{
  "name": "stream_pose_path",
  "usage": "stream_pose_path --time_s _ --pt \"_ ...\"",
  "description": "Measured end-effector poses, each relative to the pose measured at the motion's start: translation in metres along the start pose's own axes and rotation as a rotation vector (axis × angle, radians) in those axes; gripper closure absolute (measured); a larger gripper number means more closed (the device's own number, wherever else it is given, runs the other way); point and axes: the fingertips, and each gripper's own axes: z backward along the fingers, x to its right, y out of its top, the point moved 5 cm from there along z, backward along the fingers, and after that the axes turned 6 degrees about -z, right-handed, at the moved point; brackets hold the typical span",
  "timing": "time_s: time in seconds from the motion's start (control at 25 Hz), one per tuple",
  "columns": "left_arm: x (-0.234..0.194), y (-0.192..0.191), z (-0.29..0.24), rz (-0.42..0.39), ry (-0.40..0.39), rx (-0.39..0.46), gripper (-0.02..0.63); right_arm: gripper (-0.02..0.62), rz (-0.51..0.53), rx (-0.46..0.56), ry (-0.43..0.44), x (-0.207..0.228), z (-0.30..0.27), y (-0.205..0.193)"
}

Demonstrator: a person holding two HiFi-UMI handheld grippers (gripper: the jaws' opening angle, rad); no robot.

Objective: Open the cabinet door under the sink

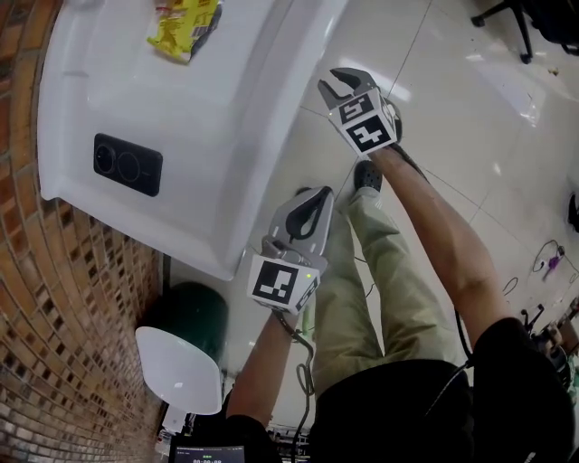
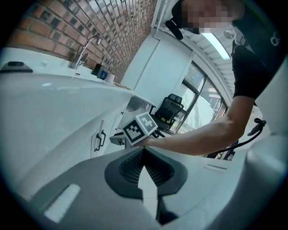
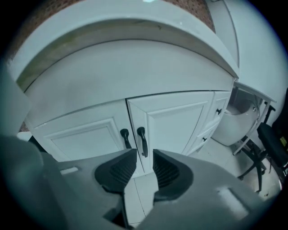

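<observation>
Two white cabinet doors (image 3: 175, 117) meet under the curved white counter (image 3: 135, 67). Each has a black vertical handle (image 3: 142, 141) at the centre seam. My right gripper (image 3: 145, 156) is open and points down at those handles. The right-hand handle shows just above the gap between the jaws, a short way off, and nothing is between the pads. In the head view the right gripper (image 1: 344, 87) hangs off the counter's edge. My left gripper (image 2: 144, 151) is shut and empty, held lower and nearer the body (image 1: 316, 197). From it I see the right gripper's marker cube (image 2: 140, 128) beside the door handles (image 2: 98, 140).
A yellow packet (image 1: 185, 27) and a black panel (image 1: 127, 165) lie on the counter top (image 1: 226, 136). A tap (image 2: 85, 48) stands further along. A dark green bin (image 1: 194, 316) and a white seat (image 1: 176, 366) sit by the brick wall. An office chair (image 3: 270, 148) stands to the right.
</observation>
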Motion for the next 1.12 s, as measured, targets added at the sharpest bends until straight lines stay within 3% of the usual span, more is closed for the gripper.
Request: stream_pose_path --time_s 0.4,0.64,1.0,1.12 --pt "-0.012 0.010 -0.014 -0.013 0.014 -0.008 0.591 0.499 0.043 -0.050 0.006 0.006 -0.050 0.001" --pt "-0.014 0.021 -0.024 -0.024 0.020 -0.003 0.591 0.499 0.014 -0.044 0.022 0.002 -0.051 -0.002" --pt "-0.015 0.017 -0.023 -0.023 0.028 -0.022 0.591 0.500 0.009 -0.036 -0.030 0.002 -0.067 0.011" --pt "-0.016 0.014 -0.020 -0.022 0.033 -0.033 0.591 0.535 0.001 -0.030 -0.052 -0.002 -0.066 0.008"
